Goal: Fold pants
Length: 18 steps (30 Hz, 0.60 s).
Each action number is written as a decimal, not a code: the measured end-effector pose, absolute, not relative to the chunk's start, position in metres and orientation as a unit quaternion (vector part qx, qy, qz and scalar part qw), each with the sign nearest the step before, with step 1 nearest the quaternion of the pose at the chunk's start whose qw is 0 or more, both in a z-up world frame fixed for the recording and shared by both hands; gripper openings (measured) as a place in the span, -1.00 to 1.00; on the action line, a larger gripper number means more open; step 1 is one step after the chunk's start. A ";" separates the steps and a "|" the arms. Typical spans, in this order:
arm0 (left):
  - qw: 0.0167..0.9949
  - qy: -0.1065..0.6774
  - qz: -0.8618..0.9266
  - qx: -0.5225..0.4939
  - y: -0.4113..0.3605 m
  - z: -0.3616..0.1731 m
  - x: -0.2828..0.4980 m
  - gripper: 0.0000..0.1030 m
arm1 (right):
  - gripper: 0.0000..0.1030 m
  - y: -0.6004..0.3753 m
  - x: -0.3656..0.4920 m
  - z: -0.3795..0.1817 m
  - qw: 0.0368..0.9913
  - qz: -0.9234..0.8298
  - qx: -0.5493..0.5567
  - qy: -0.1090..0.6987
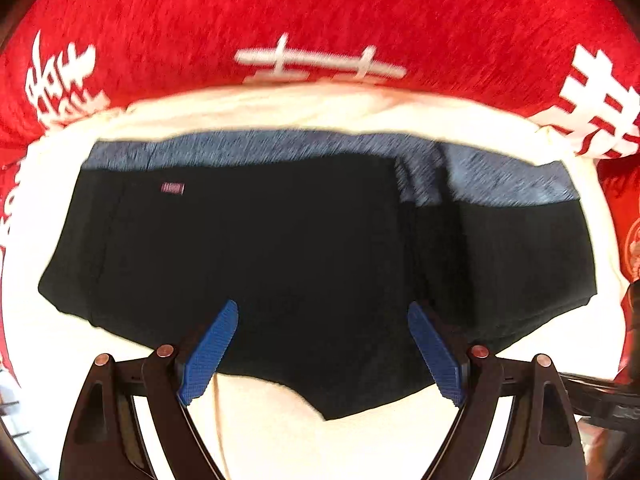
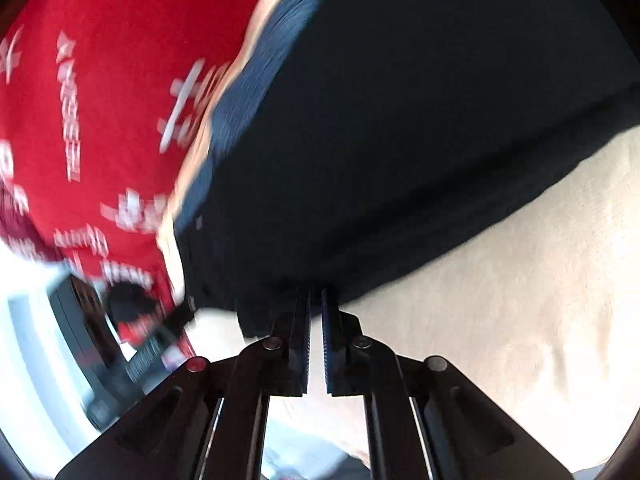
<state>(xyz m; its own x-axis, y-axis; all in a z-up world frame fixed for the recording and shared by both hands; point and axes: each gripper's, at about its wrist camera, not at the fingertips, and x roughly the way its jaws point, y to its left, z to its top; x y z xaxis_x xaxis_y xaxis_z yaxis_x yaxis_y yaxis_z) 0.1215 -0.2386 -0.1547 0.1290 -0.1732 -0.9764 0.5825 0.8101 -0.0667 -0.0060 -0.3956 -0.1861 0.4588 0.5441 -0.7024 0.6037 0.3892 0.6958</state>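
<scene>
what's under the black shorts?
A cream cloth lies directly under the black shorts, over a red printed blanket. Whatever lies under the shorts' middle is covered.

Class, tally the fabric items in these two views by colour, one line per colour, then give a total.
Black with a blue-grey waistband: 1, the shorts
Cream: 1, the cloth under them
Red with white characters: 1, the blanket
Total: 3
</scene>
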 end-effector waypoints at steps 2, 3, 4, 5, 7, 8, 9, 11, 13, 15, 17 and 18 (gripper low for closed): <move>0.735 0.601 -0.268 0.166 -0.250 -0.145 0.124 0.71 | -0.66 -0.406 -0.008 -0.162 0.679 0.000 0.509 0.530; 0.735 0.598 -0.275 0.165 -0.262 -0.141 0.128 0.71 | -0.53 -0.422 -0.011 -0.143 0.700 0.006 0.488 0.521; 0.735 0.596 -0.279 0.165 -0.269 -0.139 0.128 0.71 | -0.18 -0.438 -0.015 -0.133 0.712 0.001 0.481 0.512; 0.736 0.593 -0.282 0.165 -0.278 -0.138 0.128 0.71 | 0.12 -0.457 -0.019 -0.124 0.724 -0.012 0.476 0.499; 0.738 0.586 -0.290 0.169 -0.296 -0.136 0.123 0.71 | 0.18 -0.506 -0.027 -0.114 0.747 -0.057 0.473 0.464; 0.736 0.585 -0.295 0.170 -0.306 -0.140 0.120 0.71 | 0.18 -0.525 -0.030 -0.117 0.750 -0.076 0.475 0.454; 0.732 0.588 -0.300 0.170 -0.318 -0.144 0.122 0.71 | 0.18 -0.545 -0.033 -0.124 0.748 -0.104 0.479 0.447; 0.725 0.594 -0.308 0.165 -0.334 -0.148 0.116 0.71 | 0.15 -0.576 -0.039 -0.149 0.728 -0.141 0.500 0.448; 0.720 0.595 -0.317 0.165 -0.351 -0.161 0.115 0.71 | 0.09 -0.593 -0.041 -0.180 0.701 -0.125 0.549 0.439; 0.715 0.599 -0.312 0.180 -0.361 -0.177 0.110 0.71 | -0.18 -0.593 -0.037 -0.196 0.688 -0.100 0.569 0.438; 0.710 0.608 -0.298 0.190 -0.361 -0.187 0.110 0.71 | -0.41 -0.590 -0.034 -0.205 0.680 -0.086 0.572 0.451; 0.709 0.612 -0.293 0.191 -0.357 -0.191 0.108 0.71 | -0.42 -0.587 -0.031 -0.202 0.680 -0.080 0.573 0.450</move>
